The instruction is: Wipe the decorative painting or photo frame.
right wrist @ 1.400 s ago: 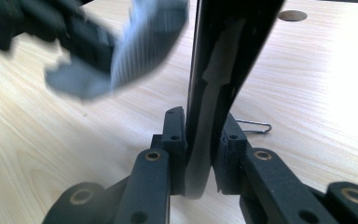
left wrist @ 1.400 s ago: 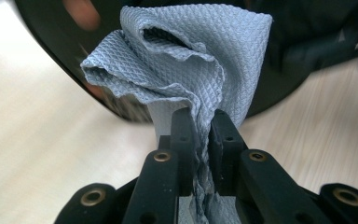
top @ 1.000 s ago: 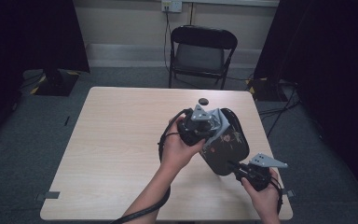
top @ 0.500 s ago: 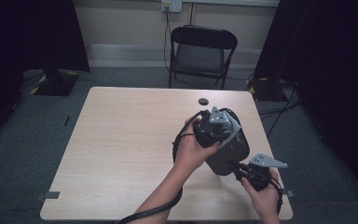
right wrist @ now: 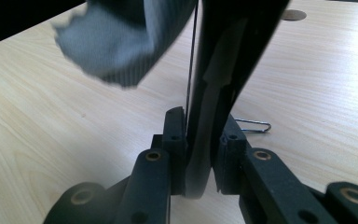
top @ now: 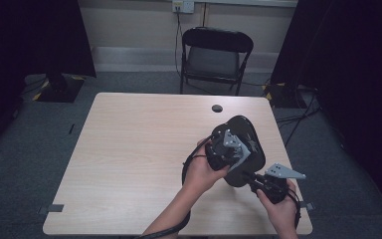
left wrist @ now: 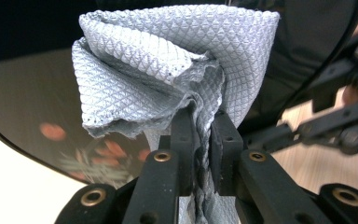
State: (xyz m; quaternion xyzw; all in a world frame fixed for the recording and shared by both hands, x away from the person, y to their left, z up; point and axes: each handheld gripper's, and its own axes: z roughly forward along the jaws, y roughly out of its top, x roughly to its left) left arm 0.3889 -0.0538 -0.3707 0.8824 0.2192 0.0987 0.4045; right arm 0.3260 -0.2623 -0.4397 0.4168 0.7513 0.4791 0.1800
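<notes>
A black oval tray stands on edge above the table's right side. In the left gripper view its dark face shows a faint red flower pattern. My right gripper is shut on the tray's lower rim, one jaw on each side. My left gripper is shut on a bunched grey textured cloth, with the jaws pinching its gathered end. The cloth lies against the tray's face and appears blurred in the right gripper view.
The light wooden table has a dark round grommet near its far edge. A small wire clip lies on the wood behind the tray. A black folding chair stands beyond the table. Dark curtains hang at both sides.
My left hand has carried the cloth rightward and down over the tray's face. The grommet, partly covered before, is now uncovered. The right hand and the tray have stayed put.
</notes>
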